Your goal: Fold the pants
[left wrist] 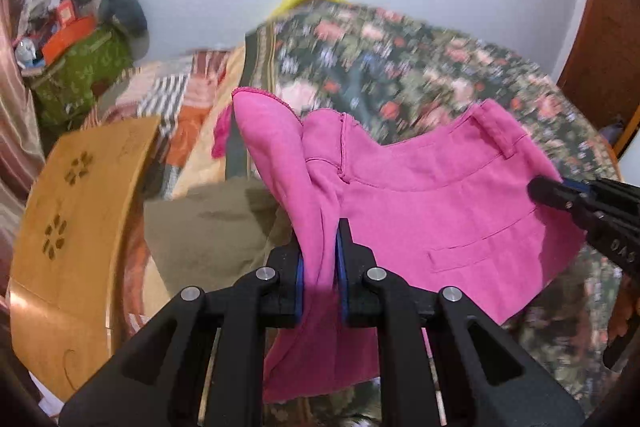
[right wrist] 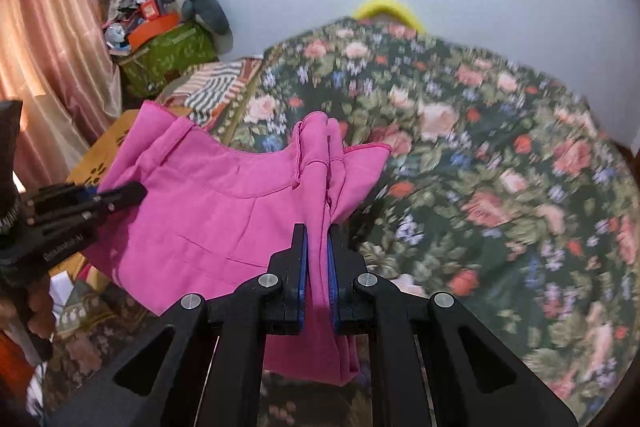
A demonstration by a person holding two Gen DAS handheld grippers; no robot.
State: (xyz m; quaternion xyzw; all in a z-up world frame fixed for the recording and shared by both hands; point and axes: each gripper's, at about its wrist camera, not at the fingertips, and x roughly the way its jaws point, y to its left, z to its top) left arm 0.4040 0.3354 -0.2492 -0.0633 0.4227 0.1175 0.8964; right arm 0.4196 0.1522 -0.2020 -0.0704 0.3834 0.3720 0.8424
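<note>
the left gripper (left wrist: 322, 247) is clamped on a bunched fold of the pink pants (left wrist: 432, 195), the cloth squeezed between its blue pads (left wrist: 341, 267) and hanging below them. the right gripper (right wrist: 318, 247) is clamped the same way on another gathered edge of the pants (right wrist: 224, 211), fabric pinched between its pads (right wrist: 303, 259) and trailing down under them.

the pants hang stretched between the two grippers, held up off the floral bedspread (right wrist: 500, 167). from the left gripper the waistband with a belt loop spreads away to its right, where the right gripper (left wrist: 560, 197) bites the far edge. from the right gripper the cloth spreads to its left, where the left gripper (right wrist: 120, 197) grips the other edge. a welt pocket seam shows on the spread panel.

left of the left gripper stands a wooden table (left wrist: 80, 211) with flower cut-outs. further left and beyond sits a green bag (right wrist: 168, 55) piled with clutter by a pink curtain (right wrist: 52, 27). the background is motion-blurred.
</note>
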